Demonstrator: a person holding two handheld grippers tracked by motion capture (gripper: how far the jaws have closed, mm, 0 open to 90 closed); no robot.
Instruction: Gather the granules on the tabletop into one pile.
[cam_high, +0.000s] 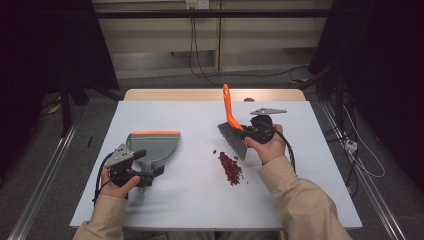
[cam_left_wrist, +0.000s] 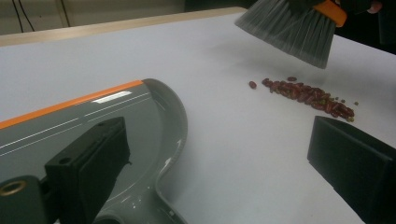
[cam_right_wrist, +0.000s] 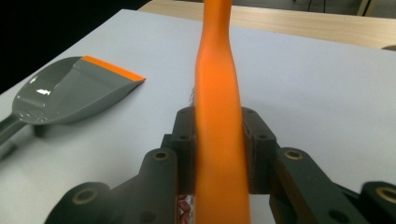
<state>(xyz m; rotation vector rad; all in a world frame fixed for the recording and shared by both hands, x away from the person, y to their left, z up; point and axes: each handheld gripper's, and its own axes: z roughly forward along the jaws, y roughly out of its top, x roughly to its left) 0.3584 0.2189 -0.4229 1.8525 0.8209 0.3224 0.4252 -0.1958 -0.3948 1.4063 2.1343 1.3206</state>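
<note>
A grey dustpan (cam_high: 155, 144) with an orange lip lies flat on the left of the table; it also shows in the left gripper view (cam_left_wrist: 93, 112) and the right gripper view (cam_right_wrist: 70, 93). My left gripper (cam_high: 149, 172) stands open at the pan's handle, its jaws wide apart (cam_left_wrist: 219, 154). My right gripper (cam_high: 248, 133) is shut on the orange handle (cam_right_wrist: 217, 93) of a hand brush (cam_high: 228, 107). The brush's grey bristles (cam_high: 234, 141) hang just above the table (cam_left_wrist: 289, 28). A strip of red beans (cam_high: 230, 167) lies below the bristles, to the right of the pan (cam_left_wrist: 308, 93).
The white table top (cam_high: 200, 205) has a wooden edge (cam_high: 210, 94) at the back. Cables run across the floor behind and to the right. Metal rails flank the table on both sides.
</note>
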